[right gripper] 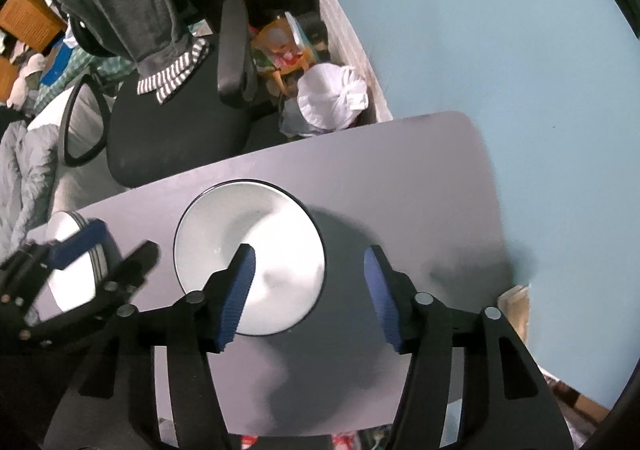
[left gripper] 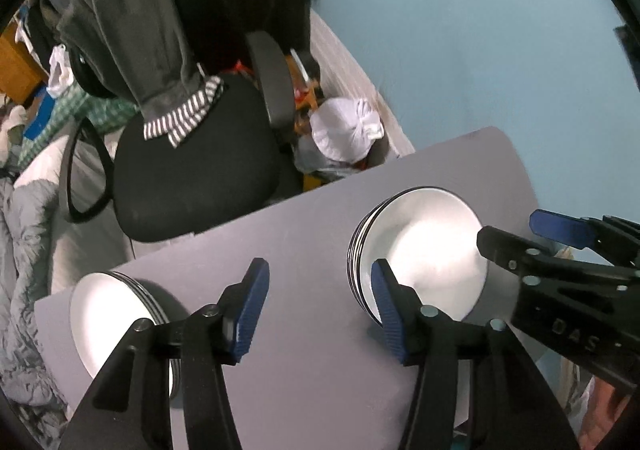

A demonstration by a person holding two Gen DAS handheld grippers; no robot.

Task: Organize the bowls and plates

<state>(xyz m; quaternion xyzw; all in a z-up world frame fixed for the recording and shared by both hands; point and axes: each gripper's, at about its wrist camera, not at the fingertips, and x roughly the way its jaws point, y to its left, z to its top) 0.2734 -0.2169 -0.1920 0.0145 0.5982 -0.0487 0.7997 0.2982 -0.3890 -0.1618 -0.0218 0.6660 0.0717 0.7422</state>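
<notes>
Two stacks of white dishes with dark rims stand on a grey table point(left gripper: 304, 242). The right stack point(left gripper: 424, 254) shows from above in the right wrist view point(right gripper: 256, 246). The left stack point(left gripper: 108, 314) shows at the left edge there point(right gripper: 68, 266). My left gripper point(left gripper: 316, 310) is open and empty above the table between the two stacks. My right gripper point(right gripper: 308, 290) is open and empty, its left finger over the right stack's rim. It also enters the left wrist view from the right point(left gripper: 516, 234).
A black office chair point(left gripper: 192, 154) with grey clothes draped on it stands beyond the table's far edge. A white bag point(left gripper: 348, 130) and clutter lie on the floor by the blue wall point(left gripper: 480, 50). Bedding lies at the left.
</notes>
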